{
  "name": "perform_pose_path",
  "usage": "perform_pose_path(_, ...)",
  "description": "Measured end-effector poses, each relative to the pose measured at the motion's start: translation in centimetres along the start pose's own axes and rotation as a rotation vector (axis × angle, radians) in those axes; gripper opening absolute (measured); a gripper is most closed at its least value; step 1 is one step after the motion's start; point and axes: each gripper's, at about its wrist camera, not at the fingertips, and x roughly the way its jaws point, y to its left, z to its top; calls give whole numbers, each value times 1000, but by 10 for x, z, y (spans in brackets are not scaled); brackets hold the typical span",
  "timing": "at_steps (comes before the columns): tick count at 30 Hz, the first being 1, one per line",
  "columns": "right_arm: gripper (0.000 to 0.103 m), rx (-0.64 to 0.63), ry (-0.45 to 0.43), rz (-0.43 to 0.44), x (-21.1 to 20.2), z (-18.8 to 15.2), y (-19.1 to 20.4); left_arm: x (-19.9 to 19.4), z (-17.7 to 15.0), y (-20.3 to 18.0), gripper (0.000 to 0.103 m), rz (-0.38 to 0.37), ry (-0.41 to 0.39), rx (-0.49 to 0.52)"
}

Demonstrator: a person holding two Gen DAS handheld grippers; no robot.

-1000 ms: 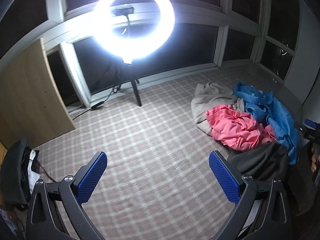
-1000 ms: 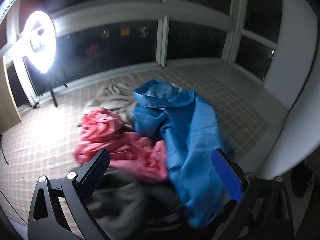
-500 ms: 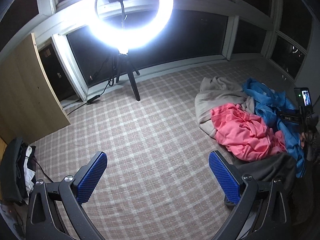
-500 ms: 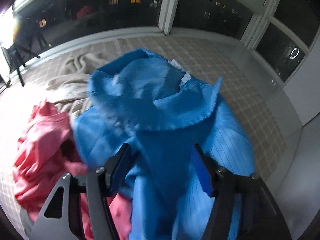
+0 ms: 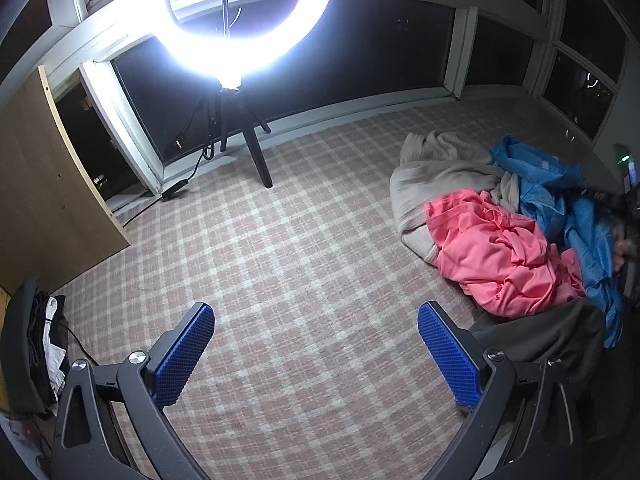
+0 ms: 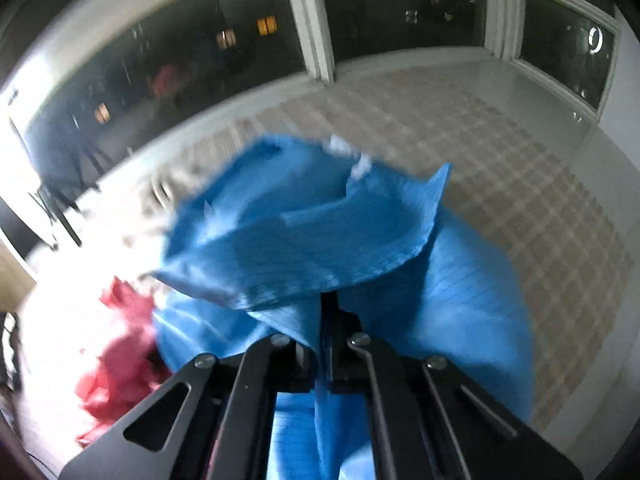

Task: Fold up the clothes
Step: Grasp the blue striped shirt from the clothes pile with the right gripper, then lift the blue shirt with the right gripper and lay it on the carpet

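Blue garment (image 6: 320,240) pinched in closed right gripper (image 6: 326,320); left gripper (image 5: 316,344) wide open, empty; pink garment (image 5: 500,260) beside it may snag and drag along.

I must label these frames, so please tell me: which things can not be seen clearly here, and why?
- Blue garment, right wrist view: motion blur; its lower part is hidden behind the right gripper.
- Pink garment, same view: blurred and washed out by glare.
- Dark grey garment, left wrist view: partly hidden behind the open left gripper.
- Bundle at the left edge: too dark to identify.
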Motion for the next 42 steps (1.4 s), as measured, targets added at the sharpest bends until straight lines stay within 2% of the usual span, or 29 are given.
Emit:
perform_pose_path(5, 0, 53, -205, 12, -72, 33, 4, 2, -3, 0, 102, -16, 11, 0)
perform_pose_path(9, 0, 10, -339, -10, -135, 72, 16, -5, -6, 0, 102, -21, -9, 13)
perform_pose_path(14, 0, -43, -527, 0, -235, 121, 53, -14, -10, 10, 102, -43, -28, -9)
perform_pose_path(19, 0, -127, -641, 17, -323, 148, 108, -23, -14, 19, 102, -98, -57, -25)
perform_pose_path(23, 0, -200, -704, 7, -378, 149, 161, -34, -16, 16, 102, -182, -90, -8)
perform_pose_path(30, 0, -283, -815, -37, -477, 131, 255, -65, -15, -30, 102, -338, -178, 174)
perform_pose_path(35, 0, -347, -919, -72, -552, 113, 323, -91, -8, -50, 102, -447, -224, 231)
perform_pose_path(39, 0, -368, -958, -10, -614, 94, 373, -119, -10, -38, 102, -467, -291, 227)
perform_pose_path(42, 0, -398, -962, 42, -639, 74, 408, -139, -16, -11, 102, -447, -337, 199)
